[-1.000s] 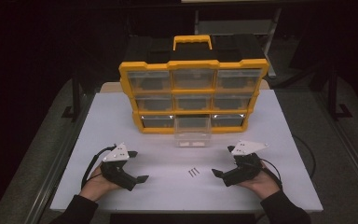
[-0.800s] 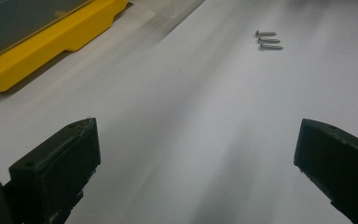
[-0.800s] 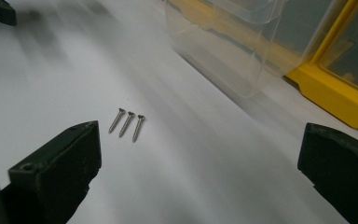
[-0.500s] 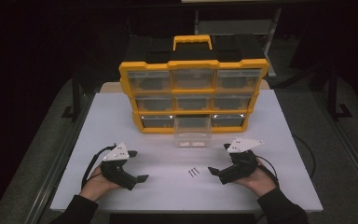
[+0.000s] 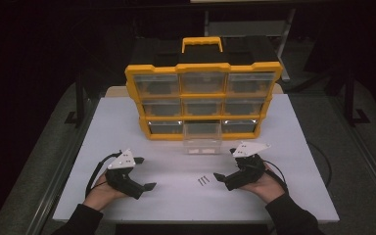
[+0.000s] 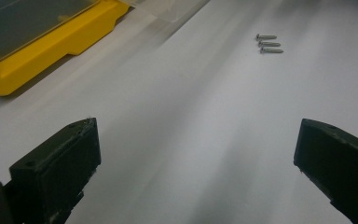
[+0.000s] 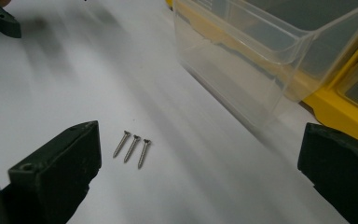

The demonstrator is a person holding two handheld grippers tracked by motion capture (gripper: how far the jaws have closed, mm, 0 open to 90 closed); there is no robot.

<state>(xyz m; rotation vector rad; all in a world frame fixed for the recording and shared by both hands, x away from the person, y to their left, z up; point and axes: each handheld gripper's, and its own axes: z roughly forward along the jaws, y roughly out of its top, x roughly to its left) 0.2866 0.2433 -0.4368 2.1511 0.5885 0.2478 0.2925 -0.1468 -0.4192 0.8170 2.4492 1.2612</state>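
Screws: three small metal screws [image 5: 203, 180] lie side by side on the white table [image 5: 127, 132], between the two grippers and nearer the right one; in the right gripper view they [image 7: 132, 148] sit just ahead of the jaws, close to the left jaw; in the left gripper view they [image 6: 268, 44] lie well ahead, towards the upper right.
Left gripper: the left gripper [image 5: 146, 186] rests low over the table in the person's left hand [image 5: 100, 193], jaws spread wide with bare table between them, gripping nothing.
Right gripper: the right gripper [image 5: 219, 176] is held in the right hand [image 5: 264, 186], tips pointing at the screws, jaws wide apart and empty; it is near the screws but apart from them.
Drawer: a clear plastic drawer [image 5: 202, 138] stands pulled out from the bottom row, middle slot; it looks empty in the right gripper view [image 7: 242, 65].
Cabinet: a yellow drawer cabinet [image 5: 203, 93] with three rows of three clear drawers and a yellow handle [image 5: 202, 43] on top stands at the far side of the table.
Writing: no brand, label or lettering can be read on the cabinet, drawers or grippers.
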